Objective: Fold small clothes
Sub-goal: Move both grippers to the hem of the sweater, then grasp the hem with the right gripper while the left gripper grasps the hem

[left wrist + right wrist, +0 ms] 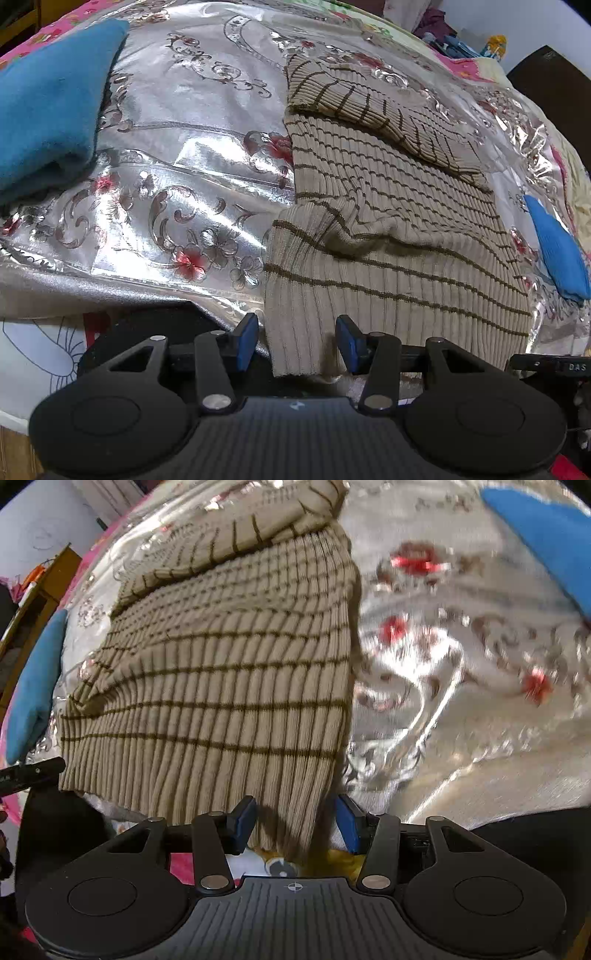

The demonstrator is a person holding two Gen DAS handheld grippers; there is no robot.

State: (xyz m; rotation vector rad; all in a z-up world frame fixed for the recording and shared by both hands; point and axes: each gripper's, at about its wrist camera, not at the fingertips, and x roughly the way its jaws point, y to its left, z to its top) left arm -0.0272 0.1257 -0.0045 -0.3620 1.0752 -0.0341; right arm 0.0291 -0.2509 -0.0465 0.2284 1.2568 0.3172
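A beige ribbed sweater with thin brown stripes [388,221] lies on a shiny silver floral cloth [177,147]; a sleeve is folded across its far part. Its hem hangs over the near edge. My left gripper [297,341] is open, its blue-padded fingers on either side of the sweater's near left hem corner, not closed on it. In the right wrist view the same sweater [221,672] fills the left half. My right gripper [297,821] is open with the near right hem corner hanging between its fingers.
A folded teal garment [48,110] lies at the far left and a blue one [557,247] at the right, also seen in the right wrist view [546,535]. The silver cloth [461,664] stretches to the right. Clutter sits beyond the far edge.
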